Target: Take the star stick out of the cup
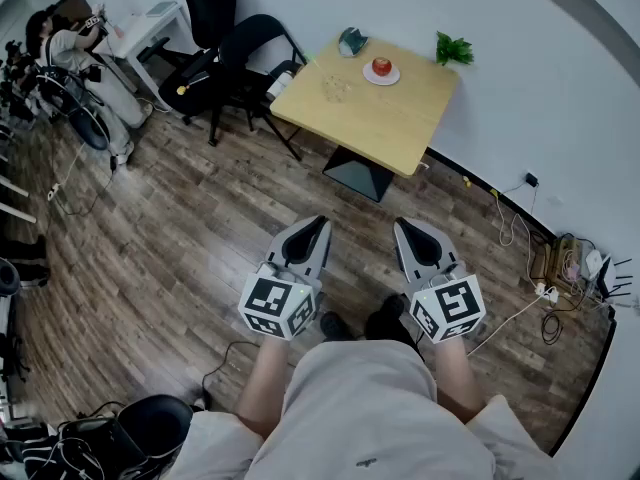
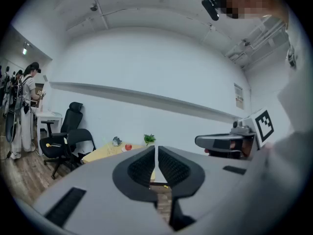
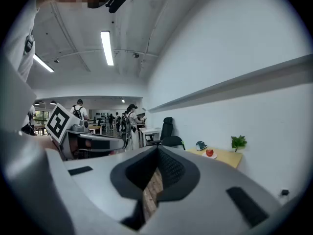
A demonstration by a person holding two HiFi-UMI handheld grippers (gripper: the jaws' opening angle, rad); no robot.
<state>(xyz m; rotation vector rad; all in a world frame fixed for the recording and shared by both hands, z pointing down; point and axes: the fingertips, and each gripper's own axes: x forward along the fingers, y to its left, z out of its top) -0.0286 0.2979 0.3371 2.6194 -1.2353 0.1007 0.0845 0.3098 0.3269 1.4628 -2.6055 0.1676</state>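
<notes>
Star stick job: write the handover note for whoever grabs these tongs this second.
Left tongs: shut, empty, held in front of the person's waist.
Right tongs: shut, empty, beside the left.
Things: the clear cup stands on the wooden table across the floor, left of the apple. The star stick is too small to make out from here.
Done: nothing yet; neither pair of tongs is near the table.
Left: walk up to the table, open one pair, grip the stick and lift it out of the cup.
</notes>
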